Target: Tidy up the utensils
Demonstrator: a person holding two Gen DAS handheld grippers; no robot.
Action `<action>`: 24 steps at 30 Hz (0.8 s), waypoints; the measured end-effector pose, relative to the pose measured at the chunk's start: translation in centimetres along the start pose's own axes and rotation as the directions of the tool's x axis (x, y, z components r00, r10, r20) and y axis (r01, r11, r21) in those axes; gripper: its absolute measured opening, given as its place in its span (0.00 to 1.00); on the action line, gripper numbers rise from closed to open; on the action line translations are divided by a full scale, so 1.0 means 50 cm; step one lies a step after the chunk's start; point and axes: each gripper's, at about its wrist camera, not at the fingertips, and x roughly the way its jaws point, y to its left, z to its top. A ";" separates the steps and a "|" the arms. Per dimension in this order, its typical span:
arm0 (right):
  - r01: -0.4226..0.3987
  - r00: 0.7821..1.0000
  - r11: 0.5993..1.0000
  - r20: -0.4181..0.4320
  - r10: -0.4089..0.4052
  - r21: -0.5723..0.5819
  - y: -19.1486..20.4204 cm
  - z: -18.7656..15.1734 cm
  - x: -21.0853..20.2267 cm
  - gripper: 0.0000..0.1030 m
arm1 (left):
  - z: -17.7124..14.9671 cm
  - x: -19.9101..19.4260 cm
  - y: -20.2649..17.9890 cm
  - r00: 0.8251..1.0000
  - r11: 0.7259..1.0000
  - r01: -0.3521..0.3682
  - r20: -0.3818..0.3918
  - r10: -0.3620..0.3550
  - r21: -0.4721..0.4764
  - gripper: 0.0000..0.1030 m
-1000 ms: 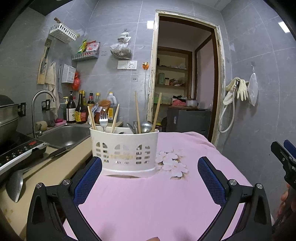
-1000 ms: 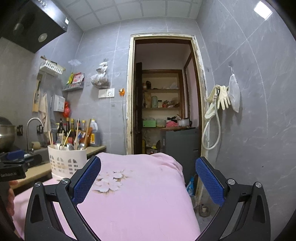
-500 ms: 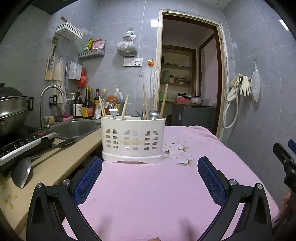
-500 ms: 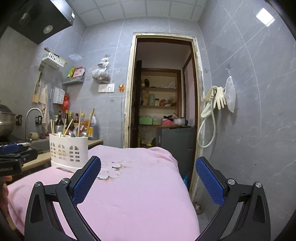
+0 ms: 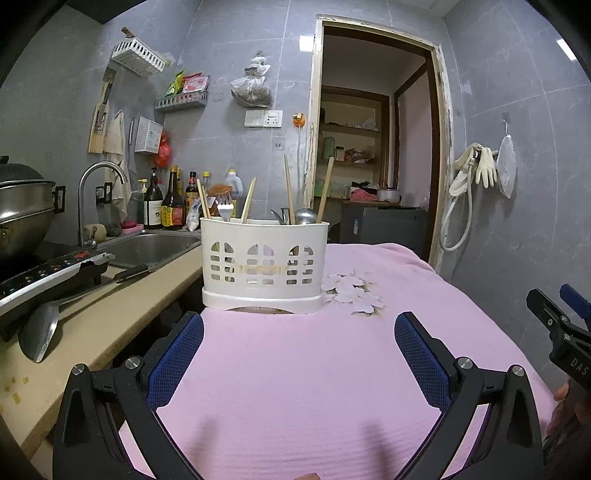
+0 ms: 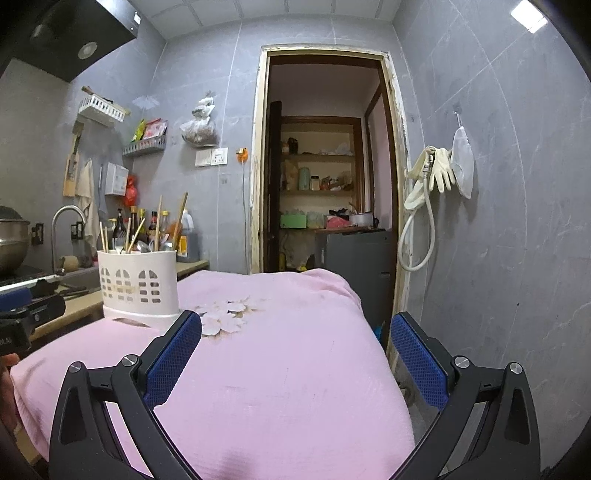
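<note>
White slotted plastic utensil caddy point(image 5: 264, 258) stands on pink cloth-covered counter point(image 5: 295, 369), chopsticks, fork, spoons upright inside. Left gripper point(image 5: 299, 354), right gripper point(image 6: 295, 354): jaws wide, empty. Sorting seemingly done; compartments hard to read.

We see the white slotted utensil holder point(image 5: 264, 264) standing upright straight ahead of our left hand-held gripper point(image 5: 299, 354), on the pink cloth point(image 5: 295, 369), with chopsticks point(image 5: 289, 194), fork point(image 5: 225, 212) and spoons point(image 5: 304, 216) upright inside.

Dim, cool light from ceiling panels point(image 6: 528, 16); sharp focus, strong fisheye bending, black vignette at the corners.
</note>
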 end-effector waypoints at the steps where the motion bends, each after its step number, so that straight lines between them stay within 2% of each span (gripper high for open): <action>1: -0.001 1.000 1.000 -0.002 0.001 0.000 0.000 0.000 0.001 1.00 | -0.001 0.001 -0.001 1.000 1.000 0.000 -0.001 0.000 0.002 0.98; 24: -0.013 1.000 1.000 -0.015 0.014 0.023 -0.009 0.003 0.002 1.00 | -0.009 0.004 0.011 1.000 1.000 0.003 -0.017 -0.003 -0.014 0.98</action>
